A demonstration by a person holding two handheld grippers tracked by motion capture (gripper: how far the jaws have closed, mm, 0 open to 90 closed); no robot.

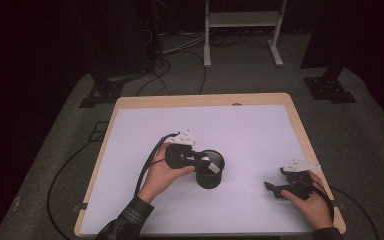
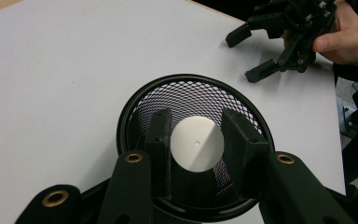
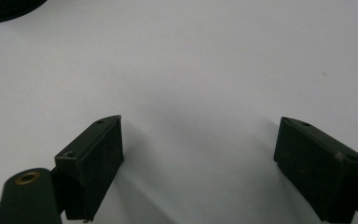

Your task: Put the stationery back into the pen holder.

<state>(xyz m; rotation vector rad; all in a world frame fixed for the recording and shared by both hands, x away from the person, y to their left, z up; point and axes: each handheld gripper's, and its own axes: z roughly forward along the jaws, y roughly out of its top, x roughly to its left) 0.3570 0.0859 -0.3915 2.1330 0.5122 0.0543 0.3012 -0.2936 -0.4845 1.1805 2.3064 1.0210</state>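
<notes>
- My left gripper point(image 2: 196, 140) is pinching a round white disc point(image 2: 197, 143), one jaw on each side, and holds it right over the mouth of the black mesh cup point(image 2: 191, 95).
- From the left gripper view, the disc sits just inside the ring of the rim, with the mesh wall visible behind and around it; I cannot tell whether it is level with the rim or already a little below it.
- The mesh cup point(image 1: 210, 170) stands upright on the white desk point(image 1: 145, 125), roughly midway between its left and right edges and somewhat nearer the near edge than the far one.
- My right gripper point(image 1: 275, 189) rests low near the desk's near right corner, well apart from the cup. Its jaws are spread wide with nothing between them; in the right gripper view there is just bare white desk ahead, with a sliver of the cup's rim point(image 3: 9, 9) at the top left.
- As I judge it, picking up and carrying the disc is done: it is gripped, lifted and lined up with the opening.
- What is left, I think, is to open my left gripper so the disc drops to the bottom, then draw the jaws clear of the rim without tipping the cup.
- I see no other loose things on the desk that wait their turn.
</notes>
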